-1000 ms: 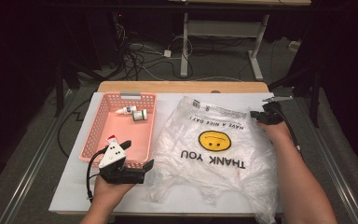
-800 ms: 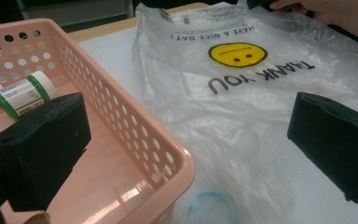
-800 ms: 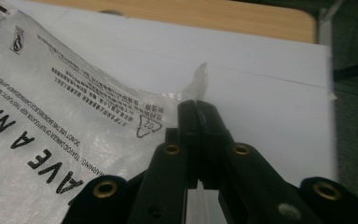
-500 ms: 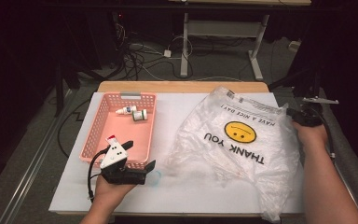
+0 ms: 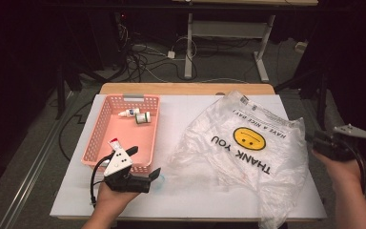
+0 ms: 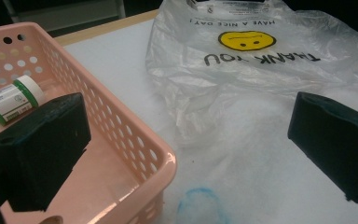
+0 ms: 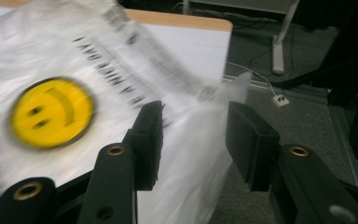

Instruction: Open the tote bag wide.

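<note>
Taking the pink basket (image 5: 106, 143) as my landmark: nearest me, my left gripper (image 5: 153, 175) rests on the white table (image 5: 181, 119) just at the basket's near right corner, jaws spread wide with nothing between them. In the left gripper view one jaw hangs over the basket's interior and the other over the table beyond its rim, with a faint blue smudge (image 6: 200, 205) on the table beside that corner. Well to the right of the basket, past the table's edge, my right gripper (image 5: 314, 141) holds the edge of the clear plastic bag (image 5: 248, 148); in the right gripper view its jaws stand apart with bag film between them, not pressed together. The bag, with its yellow smiley, lies right of the basket. At the basket's far end lie two small bottles (image 5: 137, 115).
</note>
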The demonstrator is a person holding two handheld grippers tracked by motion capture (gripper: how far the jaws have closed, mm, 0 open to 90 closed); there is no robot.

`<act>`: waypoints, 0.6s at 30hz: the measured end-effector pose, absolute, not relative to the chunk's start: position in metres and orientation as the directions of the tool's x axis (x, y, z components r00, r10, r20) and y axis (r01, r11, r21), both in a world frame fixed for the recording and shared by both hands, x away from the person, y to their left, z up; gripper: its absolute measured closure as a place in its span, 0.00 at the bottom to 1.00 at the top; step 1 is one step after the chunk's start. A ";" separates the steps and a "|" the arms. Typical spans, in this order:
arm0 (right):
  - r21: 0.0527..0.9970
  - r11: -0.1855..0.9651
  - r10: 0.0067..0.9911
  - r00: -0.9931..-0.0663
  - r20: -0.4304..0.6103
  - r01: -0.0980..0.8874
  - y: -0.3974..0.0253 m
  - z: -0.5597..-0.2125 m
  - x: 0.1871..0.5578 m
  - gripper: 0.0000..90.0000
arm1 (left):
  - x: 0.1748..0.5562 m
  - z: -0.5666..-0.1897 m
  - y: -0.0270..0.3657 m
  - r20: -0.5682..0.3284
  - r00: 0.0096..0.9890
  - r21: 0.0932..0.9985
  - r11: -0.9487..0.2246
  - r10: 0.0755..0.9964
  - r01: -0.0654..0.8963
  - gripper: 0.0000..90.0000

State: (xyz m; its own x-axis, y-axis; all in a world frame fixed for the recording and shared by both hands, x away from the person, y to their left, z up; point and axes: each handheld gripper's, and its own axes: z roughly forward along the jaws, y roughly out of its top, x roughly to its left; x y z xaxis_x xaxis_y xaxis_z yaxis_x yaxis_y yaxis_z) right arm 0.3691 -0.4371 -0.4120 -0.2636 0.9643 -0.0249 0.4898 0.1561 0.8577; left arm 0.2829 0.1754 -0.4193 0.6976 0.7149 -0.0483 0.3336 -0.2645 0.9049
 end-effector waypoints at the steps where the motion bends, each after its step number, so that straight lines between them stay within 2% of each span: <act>1: 0.857 0.164 0.962 -0.271 -0.029 0.488 -0.432 -0.411 0.355 0.64 | 0.281 -0.420 0.176 -0.055 0.700 0.905 -0.260 0.712 0.336 0.00; 6: 0.850 0.140 0.959 -0.282 0.011 0.508 -0.410 -0.419 0.289 0.60 | 0.272 -0.419 0.176 -0.045 0.718 0.912 -0.265 0.695 0.314 0.00; 10: 0.834 0.110 0.964 -0.262 0.043 0.540 -0.400 -0.435 0.252 0.59 | 0.269 -0.419 0.175 -0.040 0.723 0.915 -0.266 0.689 0.304 0.00; 18: 0.795 0.067 0.938 -0.310 0.157 0.603 -0.397 -0.461 0.231 0.68 | 0.275 -0.421 0.178 -0.065 0.712 0.916 -0.241 0.699 0.320 0.00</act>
